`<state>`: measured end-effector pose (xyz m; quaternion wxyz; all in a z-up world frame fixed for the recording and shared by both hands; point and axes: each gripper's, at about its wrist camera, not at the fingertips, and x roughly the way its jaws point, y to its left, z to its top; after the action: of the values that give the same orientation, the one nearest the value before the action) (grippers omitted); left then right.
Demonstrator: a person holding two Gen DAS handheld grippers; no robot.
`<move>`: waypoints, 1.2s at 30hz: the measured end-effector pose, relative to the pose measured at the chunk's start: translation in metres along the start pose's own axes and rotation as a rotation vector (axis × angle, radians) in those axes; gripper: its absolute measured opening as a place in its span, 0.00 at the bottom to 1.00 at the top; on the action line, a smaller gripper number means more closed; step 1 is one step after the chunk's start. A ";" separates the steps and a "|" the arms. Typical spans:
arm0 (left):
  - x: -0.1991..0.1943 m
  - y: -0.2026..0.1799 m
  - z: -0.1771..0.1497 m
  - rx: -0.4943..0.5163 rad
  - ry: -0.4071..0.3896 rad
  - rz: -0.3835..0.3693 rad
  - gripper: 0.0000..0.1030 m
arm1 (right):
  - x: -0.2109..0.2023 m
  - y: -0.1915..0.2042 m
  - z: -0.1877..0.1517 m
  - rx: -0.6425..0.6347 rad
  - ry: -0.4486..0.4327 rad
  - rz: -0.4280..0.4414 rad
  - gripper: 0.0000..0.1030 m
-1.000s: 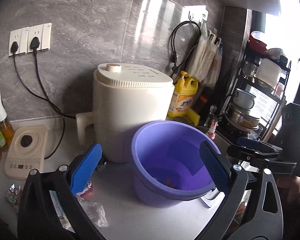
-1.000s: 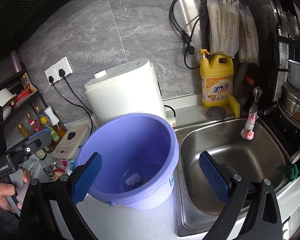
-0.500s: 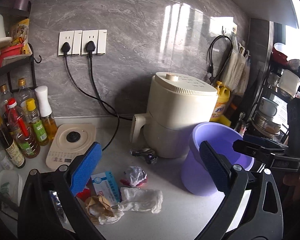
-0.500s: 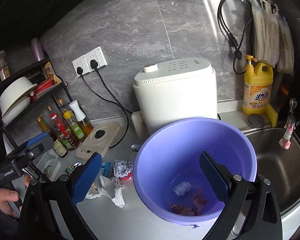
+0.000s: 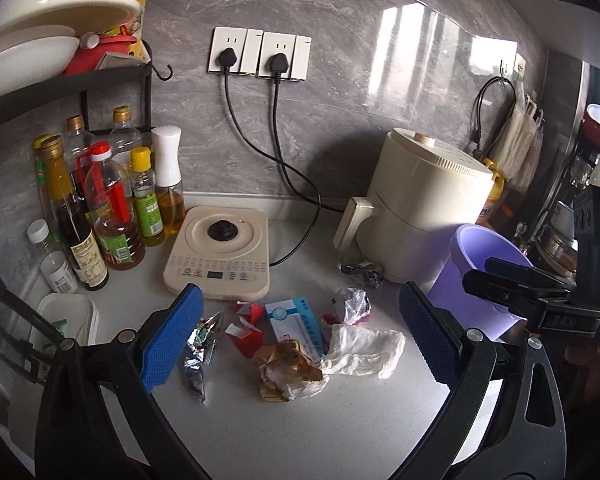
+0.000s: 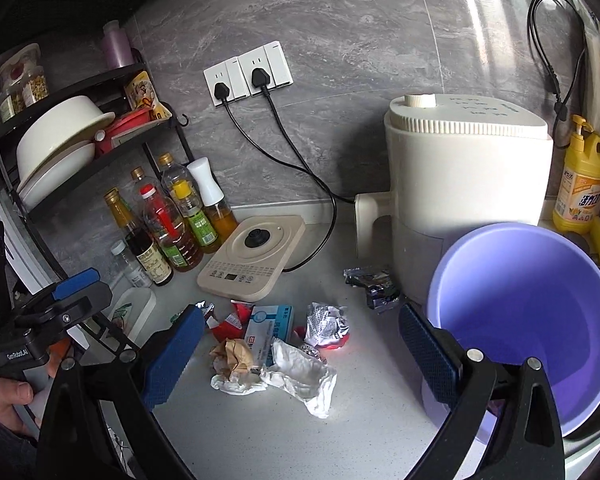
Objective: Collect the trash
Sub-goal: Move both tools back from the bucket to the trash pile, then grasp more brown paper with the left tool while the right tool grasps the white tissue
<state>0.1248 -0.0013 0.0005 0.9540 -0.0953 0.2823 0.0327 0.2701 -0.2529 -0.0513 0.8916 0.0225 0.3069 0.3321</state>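
A heap of trash lies on the grey counter: a white tissue (image 5: 364, 350) (image 6: 304, 372), a crumpled brown paper (image 5: 288, 368) (image 6: 234, 356), a blue and white box (image 5: 296, 322) (image 6: 268, 330), red scraps (image 5: 246, 330), a foil wrapper (image 5: 200, 344) and a crumpled printed wrapper (image 5: 352, 304) (image 6: 326, 324). A dark foil packet (image 5: 362, 272) (image 6: 374, 284) lies by the air fryer. The purple bucket (image 5: 484, 264) (image 6: 528, 316) stands to the right. My left gripper (image 5: 300, 344) is open and empty above the heap. My right gripper (image 6: 300, 356) is open and empty, between heap and bucket.
A cream air fryer (image 5: 424, 208) (image 6: 468, 184) stands behind the bucket. A cream induction plate (image 5: 220, 252) (image 6: 254, 260), plugged cords, several oil and sauce bottles (image 5: 108, 208) (image 6: 168, 224) and a black rack with bowls (image 6: 60, 148) fill the left. A yellow detergent bottle (image 6: 584, 184) stands far right.
Both views have swung left from the bucket and sink to the trash heap. The bucket now sits at the right edge. Both grippers stayed open.
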 end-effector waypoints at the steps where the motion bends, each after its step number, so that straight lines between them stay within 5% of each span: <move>1: -0.001 0.005 -0.002 -0.006 0.003 0.007 0.94 | 0.004 0.003 -0.001 -0.001 0.009 0.002 0.92; 11: 0.015 0.040 -0.038 -0.050 0.094 -0.002 0.93 | 0.035 0.023 -0.021 -0.038 0.112 -0.026 0.92; 19: 0.049 0.054 -0.061 -0.112 0.201 -0.063 0.72 | 0.068 0.023 -0.046 -0.045 0.226 -0.066 0.80; 31: 0.108 0.024 -0.067 -0.079 0.311 -0.218 0.51 | 0.093 -0.002 -0.079 0.013 0.315 -0.109 0.63; 36: 0.127 0.017 -0.061 -0.032 0.315 -0.189 0.46 | 0.092 -0.007 -0.078 0.027 0.311 -0.115 0.62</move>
<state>0.1971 0.0047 -0.1213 0.8953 -0.1406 0.4173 -0.0678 0.2842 -0.2151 -0.1651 0.8506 -0.0349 0.4462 0.2760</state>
